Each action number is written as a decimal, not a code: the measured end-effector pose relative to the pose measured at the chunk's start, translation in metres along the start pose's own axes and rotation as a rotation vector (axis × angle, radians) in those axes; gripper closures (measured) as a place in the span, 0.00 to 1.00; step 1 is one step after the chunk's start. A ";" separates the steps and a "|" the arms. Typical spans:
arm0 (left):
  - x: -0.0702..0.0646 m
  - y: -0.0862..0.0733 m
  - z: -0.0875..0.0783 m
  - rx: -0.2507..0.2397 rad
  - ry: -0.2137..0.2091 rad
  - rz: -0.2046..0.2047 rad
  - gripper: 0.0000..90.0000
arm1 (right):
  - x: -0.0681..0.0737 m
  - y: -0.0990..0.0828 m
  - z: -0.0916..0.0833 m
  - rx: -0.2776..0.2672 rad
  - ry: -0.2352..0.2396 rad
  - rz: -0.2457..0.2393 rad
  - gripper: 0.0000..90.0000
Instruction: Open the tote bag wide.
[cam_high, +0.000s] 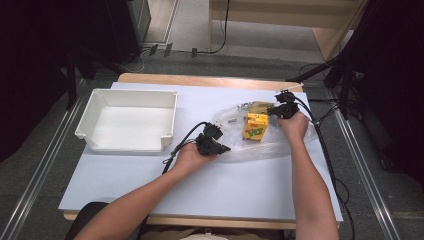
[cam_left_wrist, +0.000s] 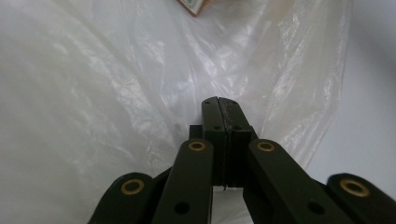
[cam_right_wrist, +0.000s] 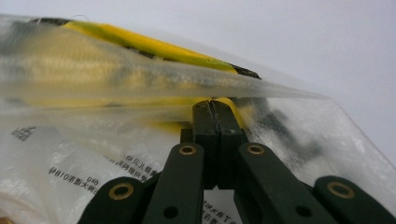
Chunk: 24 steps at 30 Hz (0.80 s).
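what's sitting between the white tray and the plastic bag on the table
Nothing: in the high view the stretch of white tabletop between the white tray and the clear plastic bag is bare.

The yellow carton (cam_right_wrist: 140, 44) inside the clear plastic bag (cam_right_wrist: 93, 140) is blurred behind the film in the right gripper view, its print unreadable. In the left gripper view the carton's (cam_left_wrist: 192, 5) corner is cut off by the top edge. Whether the right gripper (cam_right_wrist: 214, 103) pinches the bag cannot be told.
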<state>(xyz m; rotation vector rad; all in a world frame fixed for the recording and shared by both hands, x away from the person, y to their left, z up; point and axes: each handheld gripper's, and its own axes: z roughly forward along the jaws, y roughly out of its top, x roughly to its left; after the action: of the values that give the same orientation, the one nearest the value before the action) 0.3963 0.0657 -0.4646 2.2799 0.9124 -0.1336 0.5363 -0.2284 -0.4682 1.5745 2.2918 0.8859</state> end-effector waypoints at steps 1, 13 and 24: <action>-0.003 -0.003 -0.001 0.006 -0.001 0.016 1.00 | 0.000 0.002 0.001 0.005 -0.013 0.002 1.00; -0.002 -0.017 -0.009 -0.005 -0.039 -0.002 1.00 | -0.013 0.009 0.003 0.003 -0.118 0.025 1.00; -0.004 0.006 -0.031 -0.064 -0.038 0.006 1.00 | 0.010 0.011 -0.024 0.015 -0.012 -0.017 1.00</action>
<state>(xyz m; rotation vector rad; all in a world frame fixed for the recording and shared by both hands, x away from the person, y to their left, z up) 0.3924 0.0795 -0.4357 2.2136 0.8784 -0.1422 0.5287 -0.2251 -0.4409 1.5595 2.3057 0.8552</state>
